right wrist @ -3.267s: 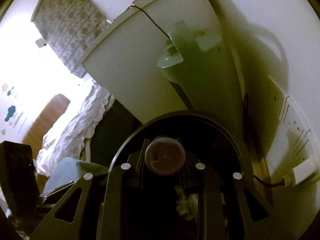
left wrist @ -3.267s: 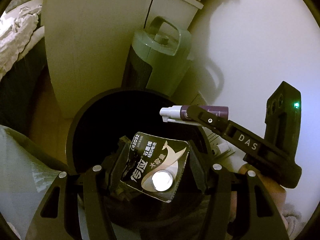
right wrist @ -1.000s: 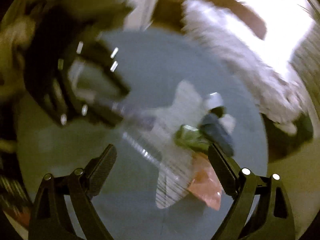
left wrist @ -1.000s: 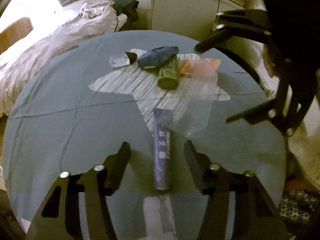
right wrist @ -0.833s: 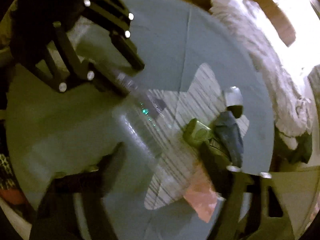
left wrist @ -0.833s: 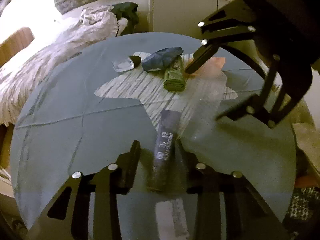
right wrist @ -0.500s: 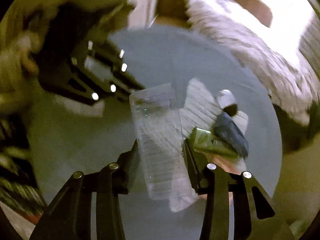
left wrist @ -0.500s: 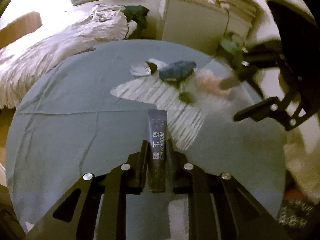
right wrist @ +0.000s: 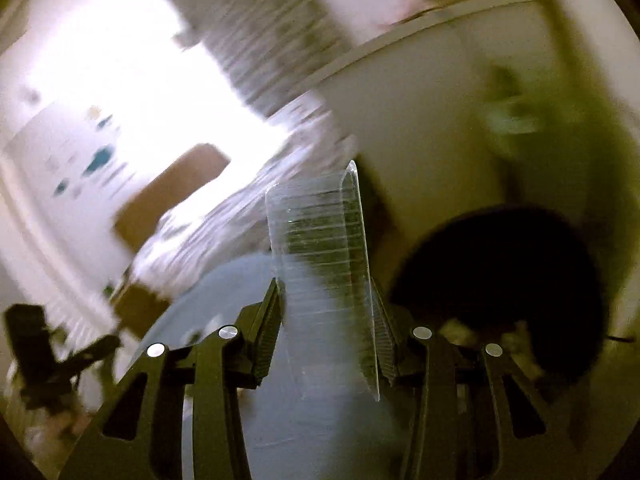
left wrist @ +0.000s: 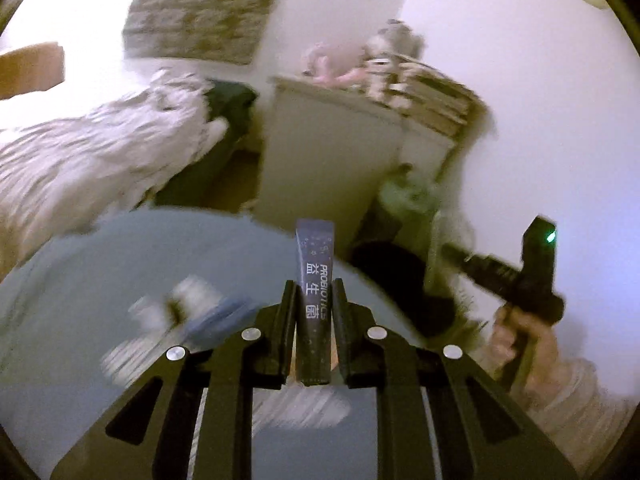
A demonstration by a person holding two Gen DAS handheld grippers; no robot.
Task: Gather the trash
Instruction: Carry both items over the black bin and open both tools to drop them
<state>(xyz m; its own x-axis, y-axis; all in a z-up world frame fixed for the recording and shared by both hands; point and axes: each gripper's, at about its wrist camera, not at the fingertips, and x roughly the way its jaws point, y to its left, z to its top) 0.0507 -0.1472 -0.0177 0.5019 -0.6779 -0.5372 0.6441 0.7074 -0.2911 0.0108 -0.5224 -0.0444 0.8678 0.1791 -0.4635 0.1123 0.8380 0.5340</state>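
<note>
**Inspector:** Carrying two pieces at once, I see. State each grip and where the load sits.

**Operator:** My left gripper (left wrist: 314, 320) is clamped on the dark probiotics sachet (left wrist: 315, 280), which stands upright between the pads and pokes out ahead of the tips. My right gripper (right wrist: 326, 328) is clamped on the clear plastic tray (right wrist: 320, 264), held on edge, most of it sticking out beyond the fingers. The black bin (right wrist: 500, 280) lies ahead and to the right of the right gripper; from the left gripper it sits ahead-right, past the edge of the blue table (left wrist: 100, 272).

**Inspector:** Risks?

**Operator:** I judge the tray the weak point: it is thin, slick and flexible, gripped only near one end, so a fast swing could bend it or let it slide out short of the bin. The long overhang might also catch the rim. Both hands converge on one opening, so the grippers could knock together. The view is blurred, which makes the release harder to aim.

**Inspector:** Changes against a second ago?

**Operator:** Both sets of jaws then stood apart over the table, sachet and tray lying flat on it. They have since closed on them and lifted clear. The remaining wrappers (left wrist: 208, 316) are now below and left of the left gripper.
</note>
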